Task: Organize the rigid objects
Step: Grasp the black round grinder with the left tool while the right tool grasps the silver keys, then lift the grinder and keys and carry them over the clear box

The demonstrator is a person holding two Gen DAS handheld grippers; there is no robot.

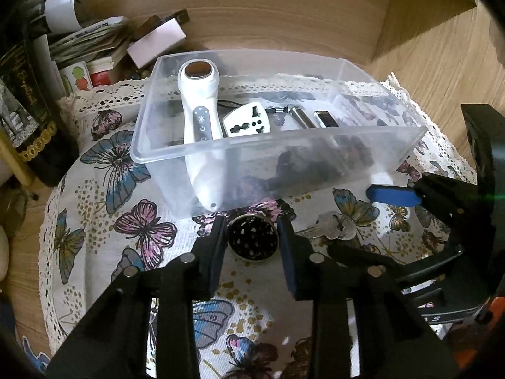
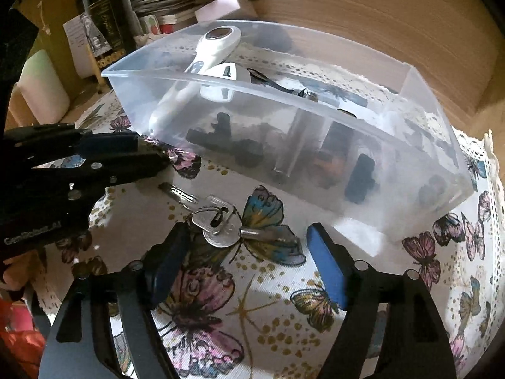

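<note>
Your left tool (image 1: 252,237) is closed on a small round tin (image 1: 253,237) with a dark speckled lid. Both pads press its sides, and it sits on the butterfly cloth (image 1: 94,221) just in front of the near wall of the clear plastic box (image 1: 315,158). Whether the tin is lifted clear of the surface cannot be told from either view.

Your right tool (image 2: 246,252) stands open with nothing between its pads. The bunch of keys (image 2: 217,224) lies flat on the cloth at the tool's far left, just beyond the left pad (image 2: 167,262) and near enough that contact cannot be ruled out. One key blade runs up and left toward your left tool; a second points right, into the gap between the pads. The right pad (image 2: 328,268) is well clear of the bunch.

The box already holds a white handheld device (image 1: 197,107), a white plug adapter (image 1: 247,120), a silver cylinder (image 1: 300,117) and several dark items low against the near wall.

Finding: the keys lie left of the right tool's centre line, so a straight close would likely catch only the blade tip. In my judgement, you would need to shift the right tool left to bracket the key heads at the ring. The right hand is nearer to the keys; the left is occupied.

Risk: the two tools are close together here; watch for a clash if both move at once.
</note>
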